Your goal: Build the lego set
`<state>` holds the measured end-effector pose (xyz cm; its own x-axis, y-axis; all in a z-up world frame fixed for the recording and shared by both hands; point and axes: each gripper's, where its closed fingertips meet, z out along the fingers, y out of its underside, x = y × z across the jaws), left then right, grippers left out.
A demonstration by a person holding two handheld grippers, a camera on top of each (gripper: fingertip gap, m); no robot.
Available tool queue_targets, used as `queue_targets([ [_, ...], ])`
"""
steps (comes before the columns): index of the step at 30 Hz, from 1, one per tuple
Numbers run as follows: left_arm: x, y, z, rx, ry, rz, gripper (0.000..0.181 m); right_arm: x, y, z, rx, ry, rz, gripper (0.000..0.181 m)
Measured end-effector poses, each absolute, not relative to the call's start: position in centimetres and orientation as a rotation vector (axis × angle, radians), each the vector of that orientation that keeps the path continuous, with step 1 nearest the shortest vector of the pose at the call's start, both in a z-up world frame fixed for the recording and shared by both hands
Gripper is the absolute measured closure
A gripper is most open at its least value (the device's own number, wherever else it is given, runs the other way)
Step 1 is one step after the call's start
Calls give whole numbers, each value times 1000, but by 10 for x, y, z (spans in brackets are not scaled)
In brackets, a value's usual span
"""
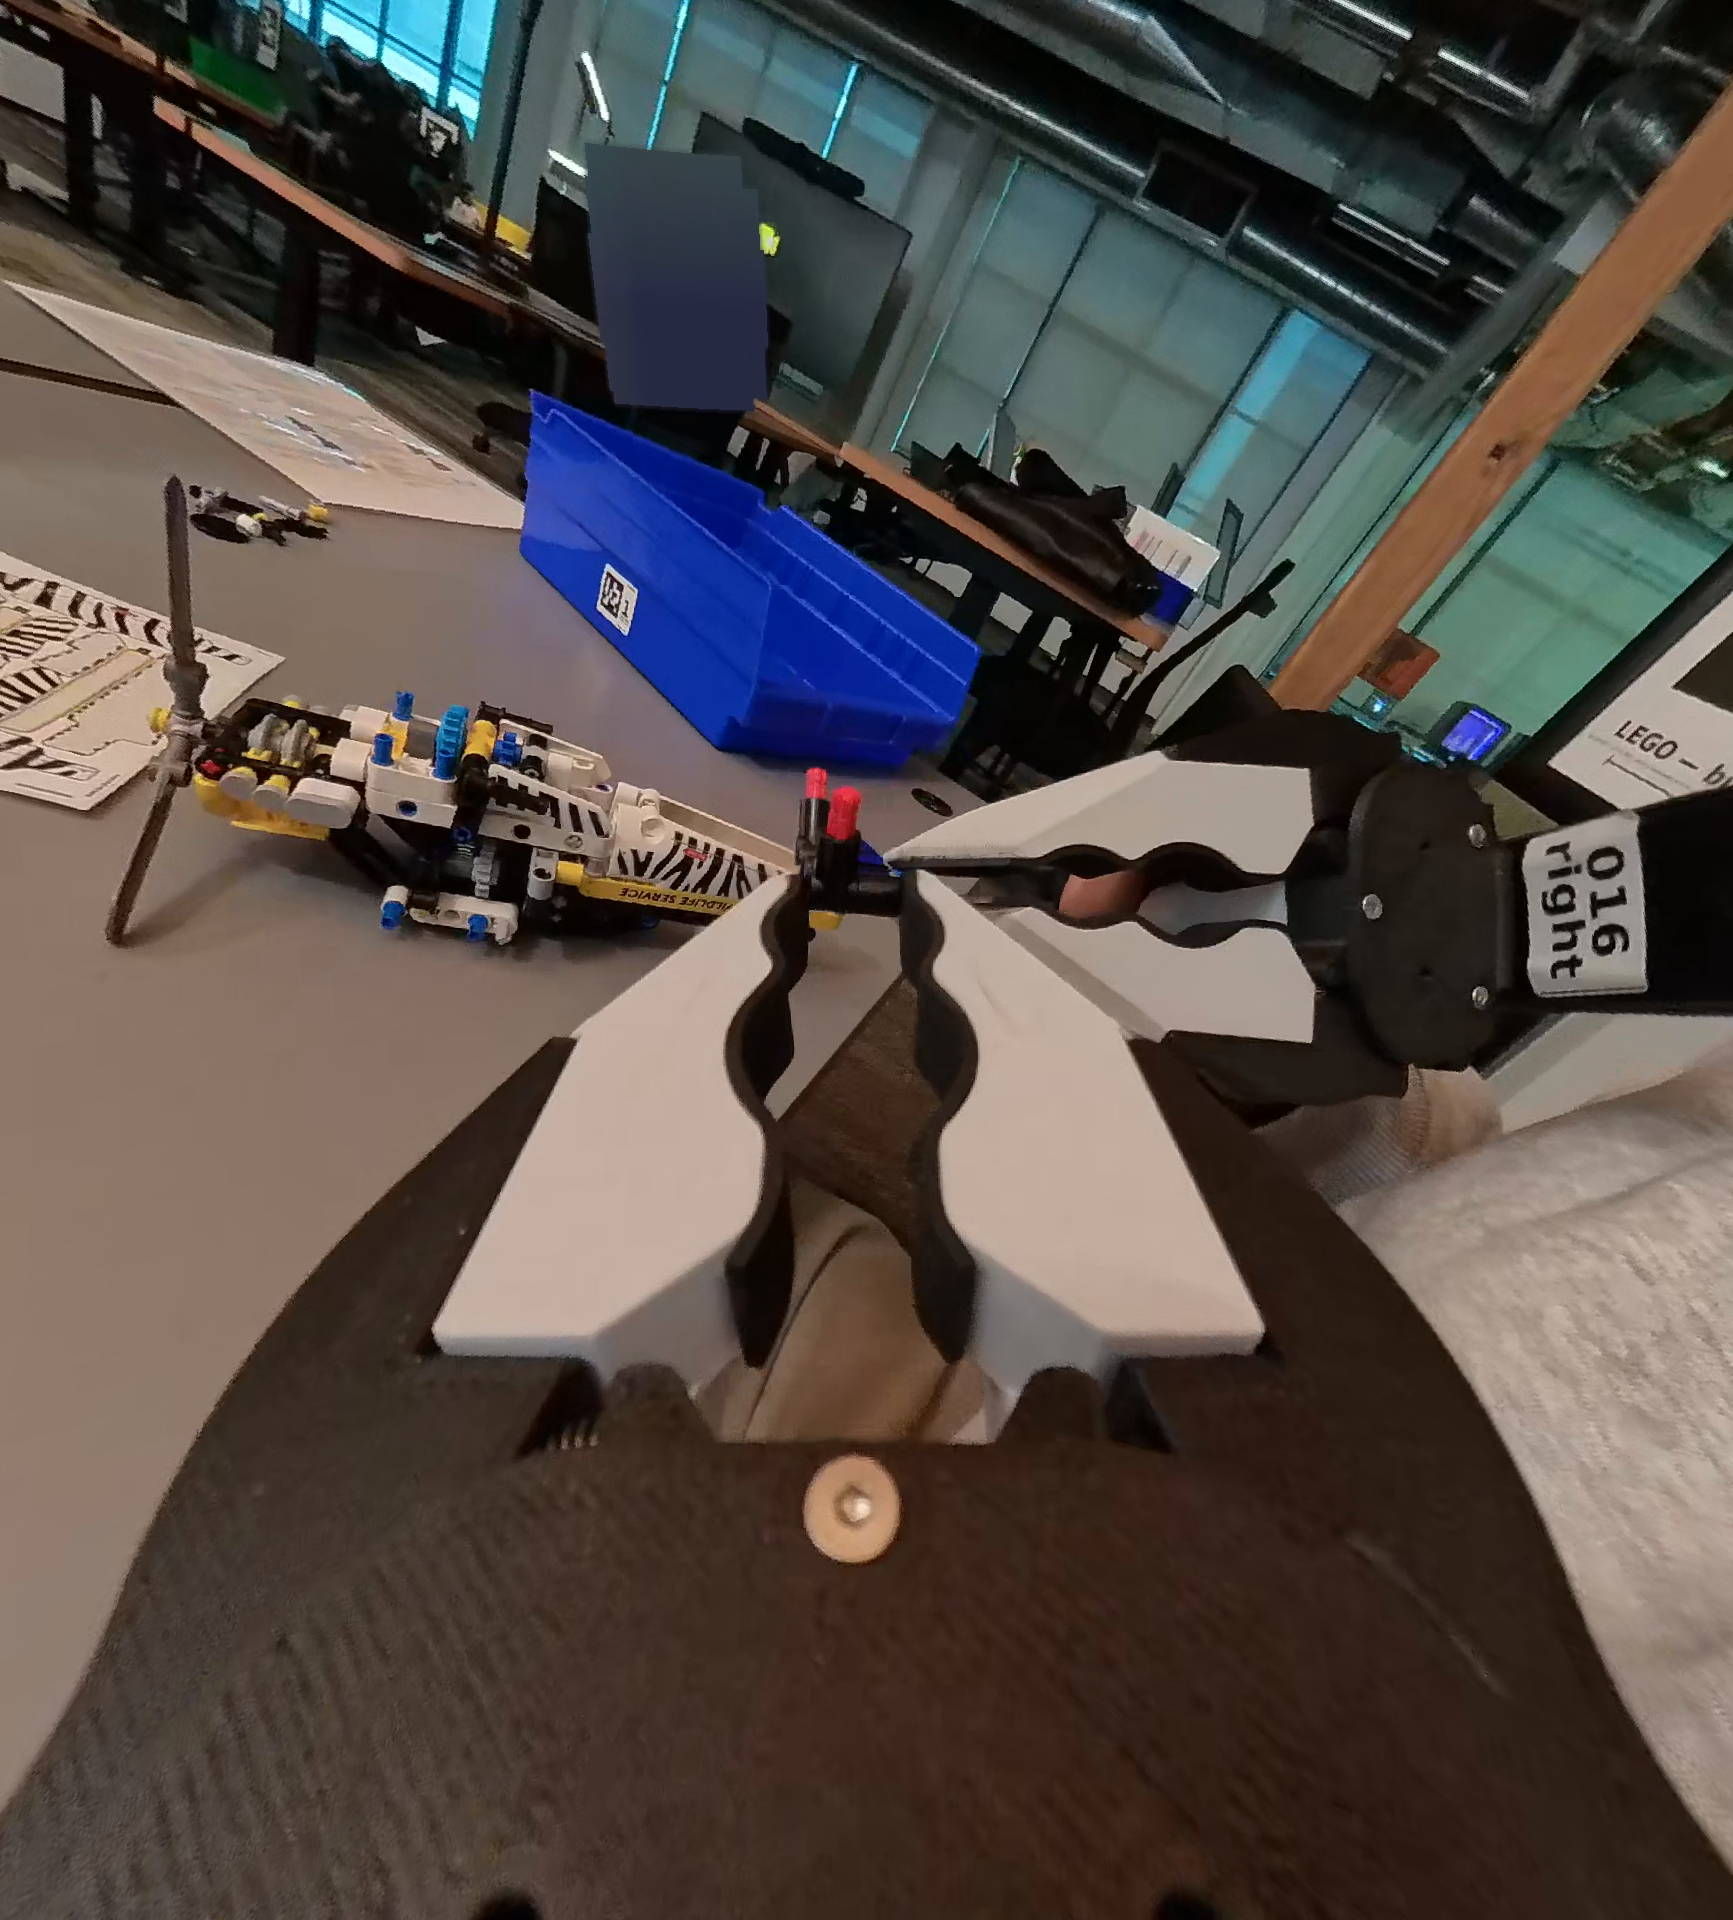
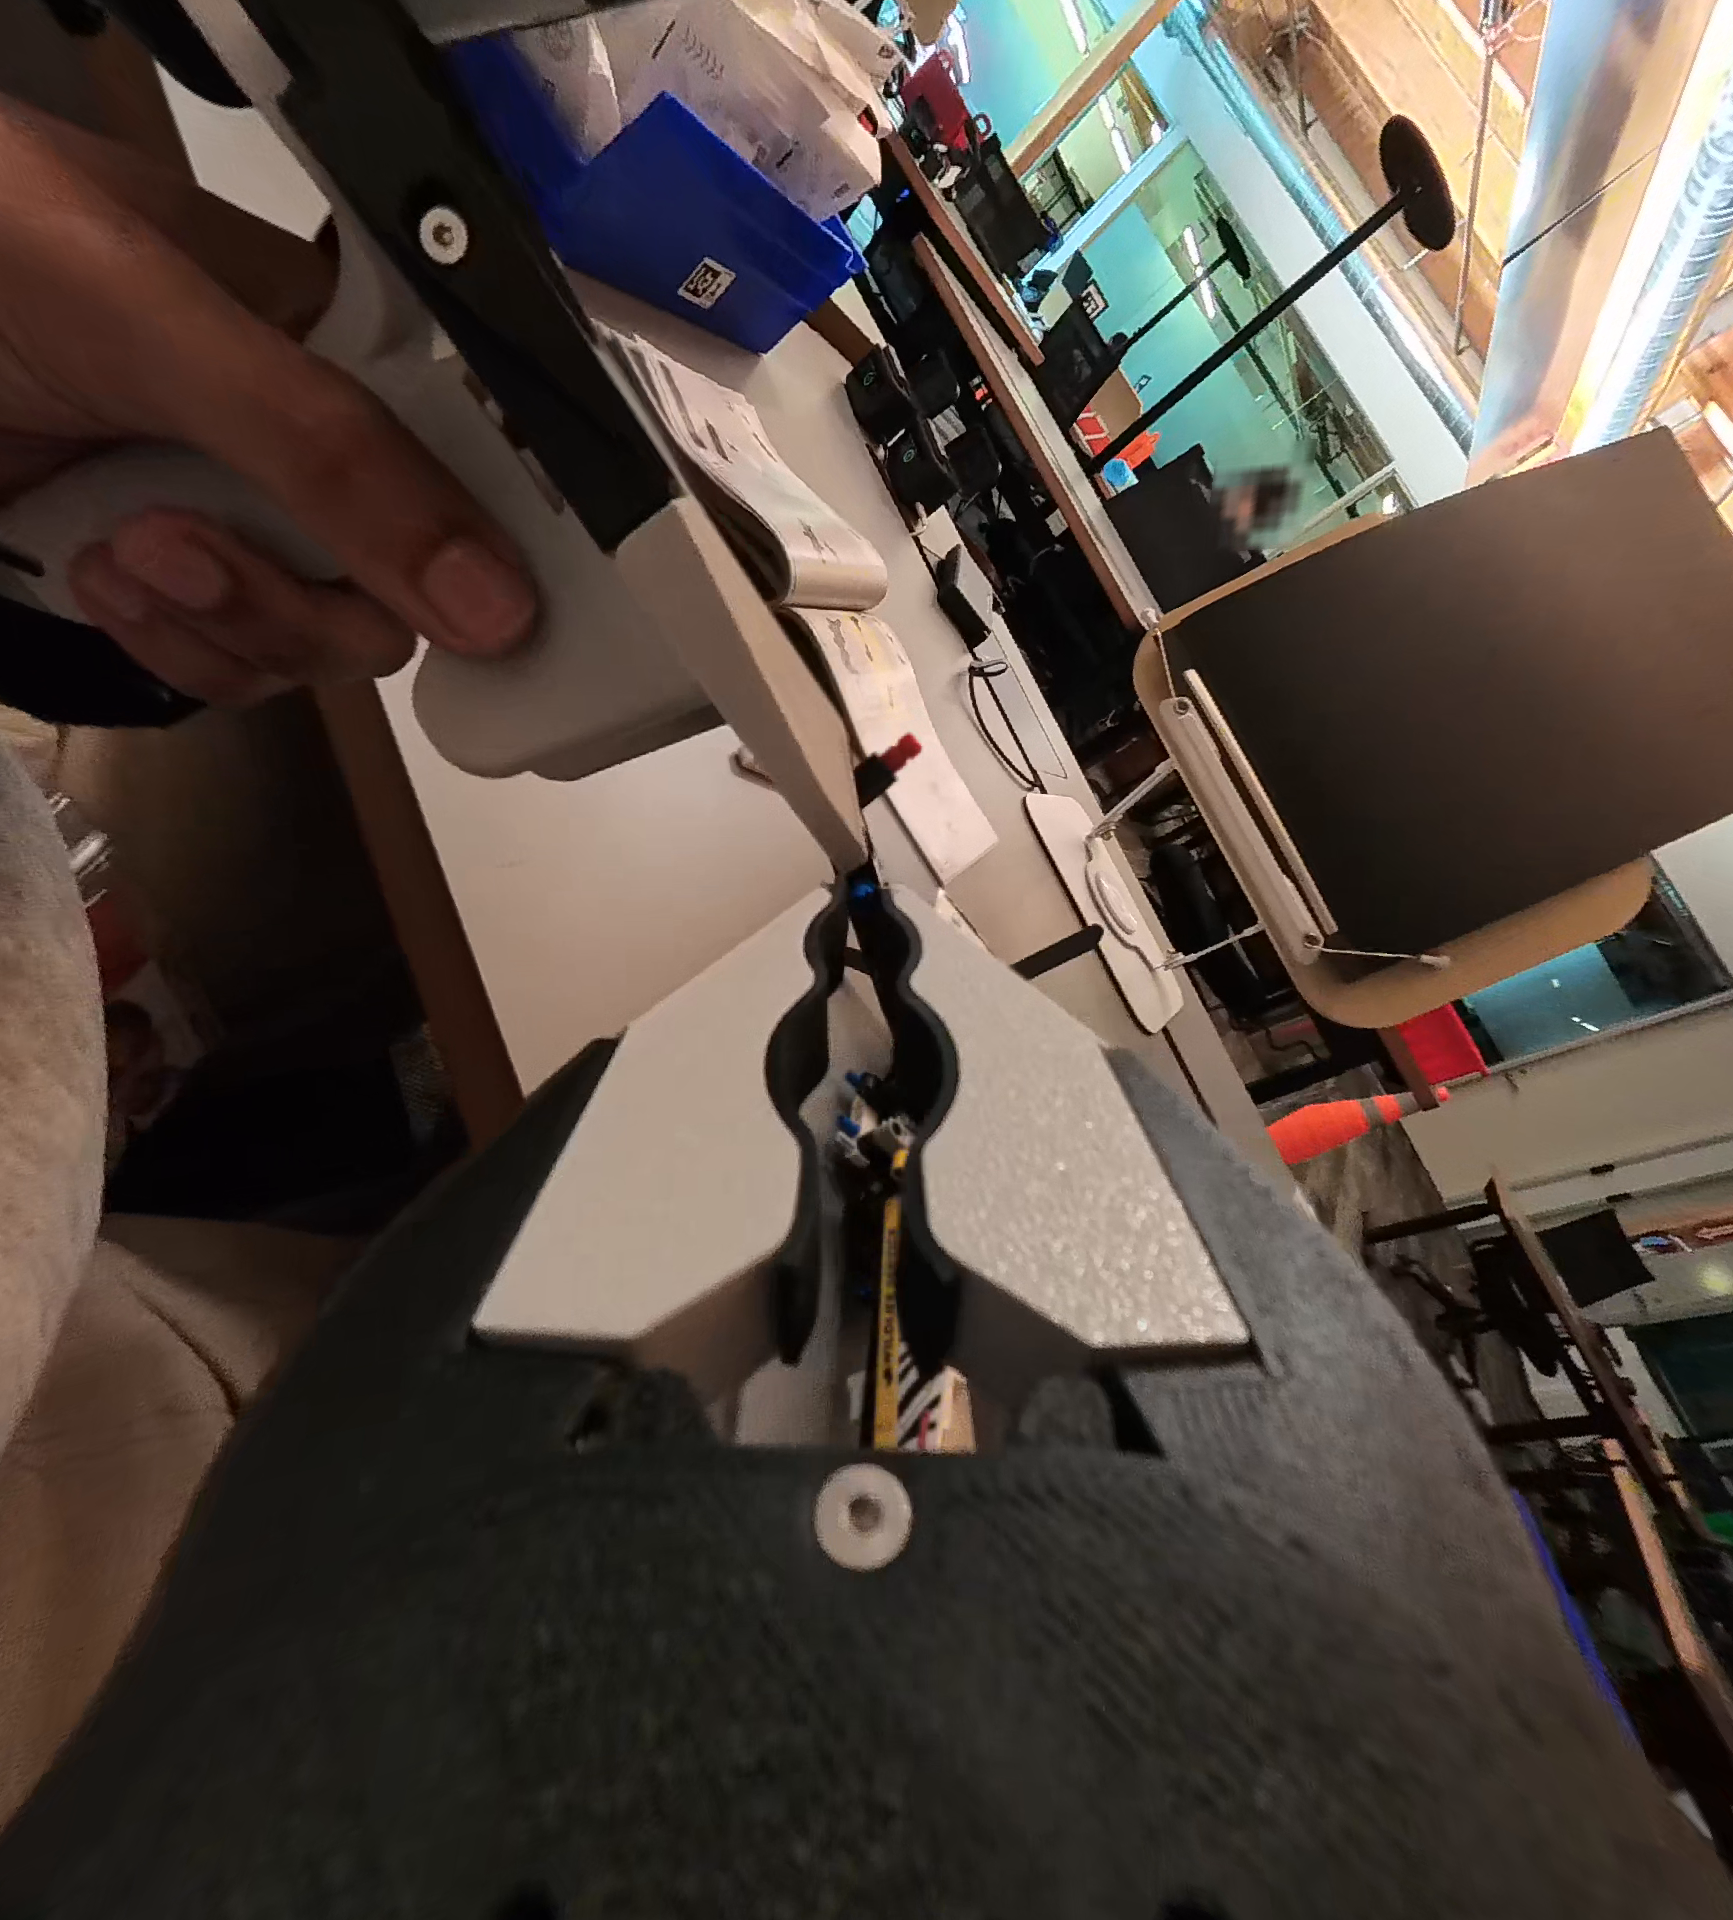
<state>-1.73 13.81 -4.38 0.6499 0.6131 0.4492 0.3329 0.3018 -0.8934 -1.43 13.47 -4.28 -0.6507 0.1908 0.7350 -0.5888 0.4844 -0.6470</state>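
My left gripper is shut on a small black lego piece with two red pins and holds it just above the grey table. My right gripper comes in from the right, its tips shut on a small blue pin that touches the black piece. In the right wrist view the right gripper pinches the blue pin against the left gripper's finger, and a red pin shows there. The half-built zebra-striped plane lies on the table to the left, apart from both grippers.
A blue bin stands behind the plane. A sticker sheet lies at the far left, an instruction sheet and a small pile of loose parts farther back. A person's hand grips the left tool. Only a small space, under 4 cm, lies between the two pairs of fingers. From either gripper's tips it is about 15 cm to the half-built zebra-striped plane.
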Motion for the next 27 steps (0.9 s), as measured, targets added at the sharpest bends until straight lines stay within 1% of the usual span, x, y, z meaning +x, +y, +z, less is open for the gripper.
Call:
queue_targets([
  [8,-19,125,-59,-1355,-902,294,166,-15,122,-59,277,-2046,1291,178],
  [11,-22,115,-64,-1345,-918,294,165,-16,115,-66,234,-2128,1336,175],
  [18,-30,78,-74,-1284,-976,249,165,-25,102,-79,47,-2294,1466,159],
  [20,-28,73,-73,-1274,-950,228,165,-32,100,-83,-62,-2342,1517,147],
  [24,-21,68,-73,-1295,-889,177,166,-43,99,-98,-236,-2487,1582,132],
  [27,-15,68,-71,-1300,-835,114,166,-41,94,-103,-301,-2588,1673,129],
])
